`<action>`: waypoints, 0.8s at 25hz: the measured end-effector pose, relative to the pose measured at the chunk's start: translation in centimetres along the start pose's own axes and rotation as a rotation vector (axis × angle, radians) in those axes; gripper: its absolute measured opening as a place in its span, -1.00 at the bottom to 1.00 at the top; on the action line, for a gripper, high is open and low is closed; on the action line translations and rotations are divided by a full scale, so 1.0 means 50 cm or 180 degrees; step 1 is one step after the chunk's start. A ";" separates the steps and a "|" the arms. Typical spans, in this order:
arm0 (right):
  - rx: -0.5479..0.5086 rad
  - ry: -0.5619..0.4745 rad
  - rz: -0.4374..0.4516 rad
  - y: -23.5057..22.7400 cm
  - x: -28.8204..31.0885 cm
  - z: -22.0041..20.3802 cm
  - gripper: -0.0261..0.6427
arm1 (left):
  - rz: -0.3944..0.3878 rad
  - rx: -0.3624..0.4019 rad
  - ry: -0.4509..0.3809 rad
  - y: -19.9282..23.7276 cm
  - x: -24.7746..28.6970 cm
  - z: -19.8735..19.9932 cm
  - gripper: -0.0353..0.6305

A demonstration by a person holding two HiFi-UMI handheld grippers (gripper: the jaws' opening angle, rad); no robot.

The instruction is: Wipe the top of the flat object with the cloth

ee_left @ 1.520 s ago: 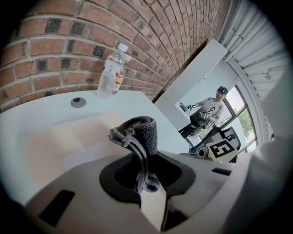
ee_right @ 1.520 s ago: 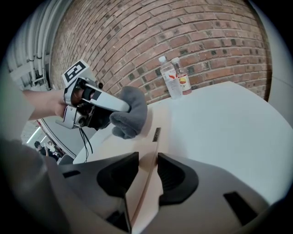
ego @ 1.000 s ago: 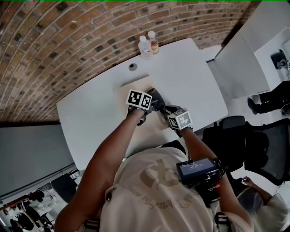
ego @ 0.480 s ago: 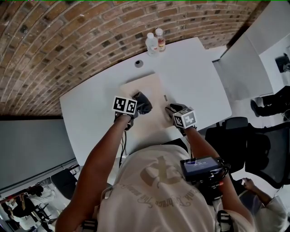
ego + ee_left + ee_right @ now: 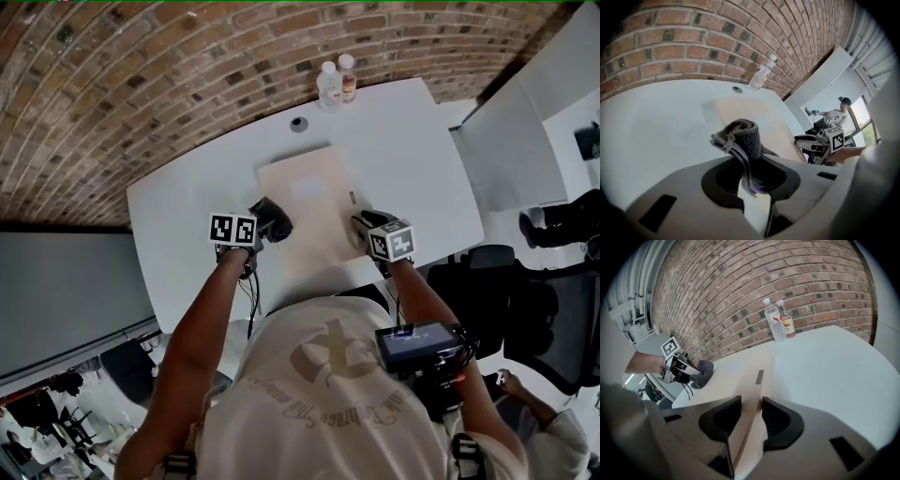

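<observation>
The right tool point(image 5: 751, 416) pinches the edge of the board point(image 5: 314, 202) so it won't slide on the desk point(image 5: 187, 216) — the left tool point(image 5: 750, 173) squeezes the cloth point(image 5: 740, 136), which sticks out in front, ready to wipe.

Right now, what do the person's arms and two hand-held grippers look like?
The left hand-held gripper and the right hand-held gripper have pale grey bodies, black pads and a cube with black-and-white markers. A black cable hangs from the left one. The T-shirt is beige, short-sleeved.

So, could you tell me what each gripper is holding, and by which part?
Left gripper: the grey cloth, pinched at its lower end, roll sticking out. Right gripper: the flat board, clamped on its edge.
</observation>
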State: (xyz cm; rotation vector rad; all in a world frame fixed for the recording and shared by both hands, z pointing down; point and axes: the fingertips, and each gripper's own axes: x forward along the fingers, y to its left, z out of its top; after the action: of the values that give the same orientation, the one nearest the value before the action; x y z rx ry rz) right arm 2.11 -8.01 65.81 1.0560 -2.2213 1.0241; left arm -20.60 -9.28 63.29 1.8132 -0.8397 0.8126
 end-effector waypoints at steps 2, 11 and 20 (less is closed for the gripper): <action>0.0013 -0.0014 -0.0004 0.003 -0.001 0.003 -0.48 | 0.0038 -0.0043 -0.0020 0.016 -0.013 -0.012 -0.61; 0.0130 -0.0093 -0.0163 0.002 -0.017 -0.001 -0.48 | -0.0294 -0.0002 -0.0239 -0.030 -0.033 0.014 -0.61; 0.0384 -0.0104 -0.0475 0.044 -0.075 -0.057 -0.48 | -0.0929 0.0334 -0.0191 -0.198 0.034 0.059 -0.61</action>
State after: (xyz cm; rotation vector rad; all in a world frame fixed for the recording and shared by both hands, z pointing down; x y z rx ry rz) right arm 2.83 -3.16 64.11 1.2787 -2.0916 1.0930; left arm -11.05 -9.19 59.05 2.0034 -0.5595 0.6257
